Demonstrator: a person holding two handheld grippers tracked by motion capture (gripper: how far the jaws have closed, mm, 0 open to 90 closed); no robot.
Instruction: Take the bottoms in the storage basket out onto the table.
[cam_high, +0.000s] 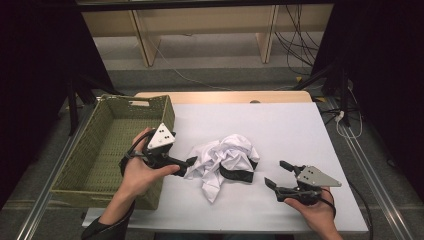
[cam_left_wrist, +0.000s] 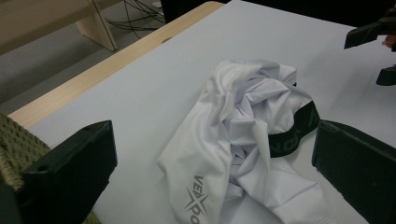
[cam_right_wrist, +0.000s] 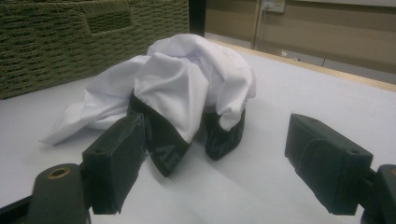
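From above I see the whole white rectangular surface (cam_high: 295, 130) with its pale wooden far edge, standing on a grey floor with dark curtains at both sides, loose black cables and light wooden furniture legs beyond. That high view alone takes in both my hands at once.

One olive-green woven rectangular basket (cam_high: 107, 150) sits at the left edge of the surface; my right gripper view shows its near wall and a handle slot, my left gripper view just a corner of the weave.

One crumpled white fabric garment with a black elastic band (cam_high: 226, 159) lies near the middle of the surface, just right of the basket. My left gripper view shows grey printed lettering on it, which the other views hide.

I hold two tools. My left hand-held gripper (cam_high: 189, 165) is released, its jaws spread wide either side of the garment's left edge, pads not pressing it. My right hand-held gripper (cam_high: 276, 174) is released too, jaws apart, near the garment's right side but apart from it.
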